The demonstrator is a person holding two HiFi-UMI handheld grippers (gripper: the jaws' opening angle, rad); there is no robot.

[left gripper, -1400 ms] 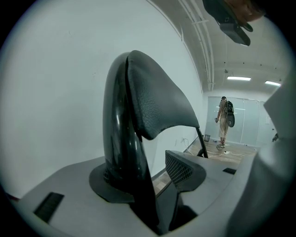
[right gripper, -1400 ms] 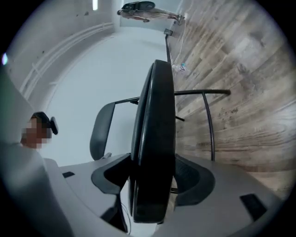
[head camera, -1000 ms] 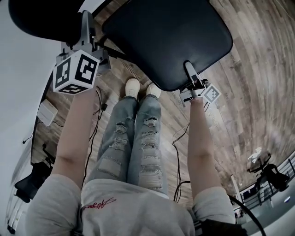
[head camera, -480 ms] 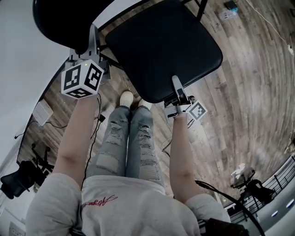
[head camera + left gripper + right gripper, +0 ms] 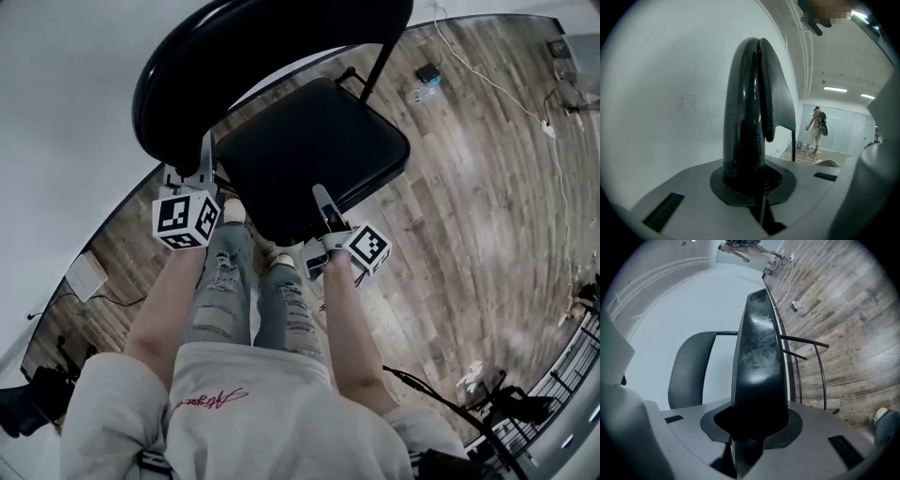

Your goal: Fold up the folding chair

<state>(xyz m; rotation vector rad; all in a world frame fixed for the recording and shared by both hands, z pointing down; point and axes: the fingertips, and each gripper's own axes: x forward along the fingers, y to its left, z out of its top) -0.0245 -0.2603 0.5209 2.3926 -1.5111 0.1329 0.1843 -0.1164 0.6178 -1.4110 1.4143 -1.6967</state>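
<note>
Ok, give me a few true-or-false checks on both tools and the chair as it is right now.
1. The left tool is shut on the backrest edge. True.
2. The right tool holds nothing. False: the seat front edge sits between its jaws, which are closing on it.
3. The chair stands on carpet. False: the floor is wood plank.
4. Both tools are on the same chair. True.
</note>
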